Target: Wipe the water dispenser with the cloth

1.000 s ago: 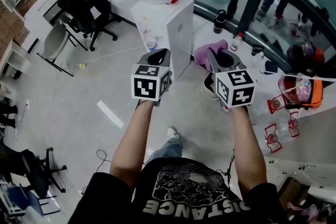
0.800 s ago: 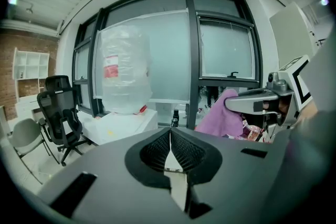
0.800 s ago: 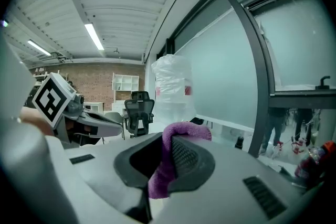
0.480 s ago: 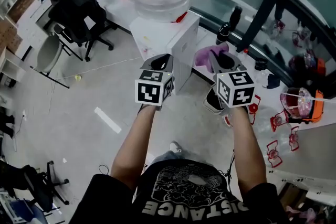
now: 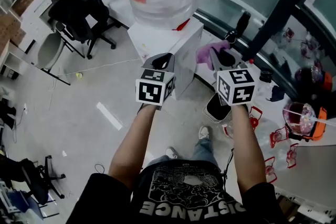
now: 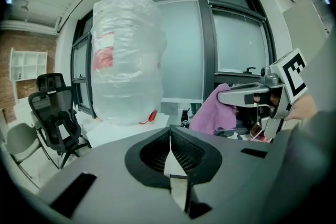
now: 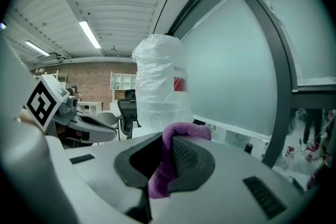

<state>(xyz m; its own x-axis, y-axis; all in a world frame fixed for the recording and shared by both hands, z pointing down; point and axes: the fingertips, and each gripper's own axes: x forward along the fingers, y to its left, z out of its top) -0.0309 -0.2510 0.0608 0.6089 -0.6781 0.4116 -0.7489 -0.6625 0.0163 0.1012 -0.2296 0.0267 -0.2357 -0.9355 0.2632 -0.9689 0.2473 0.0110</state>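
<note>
While your right gripper (image 5: 222,56) pinches the purple fleecy cloth (image 5: 206,53) just beside the white boxy water dispenser (image 5: 181,42), wiping looks not yet started. Your left gripper (image 5: 161,62) has its jaws closed on nothing. Next, press the cloth flat on the dispenser's side.

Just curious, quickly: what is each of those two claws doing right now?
Left gripper: closed, empty.
Right gripper: closed on the purple cloth.

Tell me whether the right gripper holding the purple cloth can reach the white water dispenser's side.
Probably yes: the right gripper, shut on the purple cloth, is beside the white water dispenser with nothing between them.
</note>
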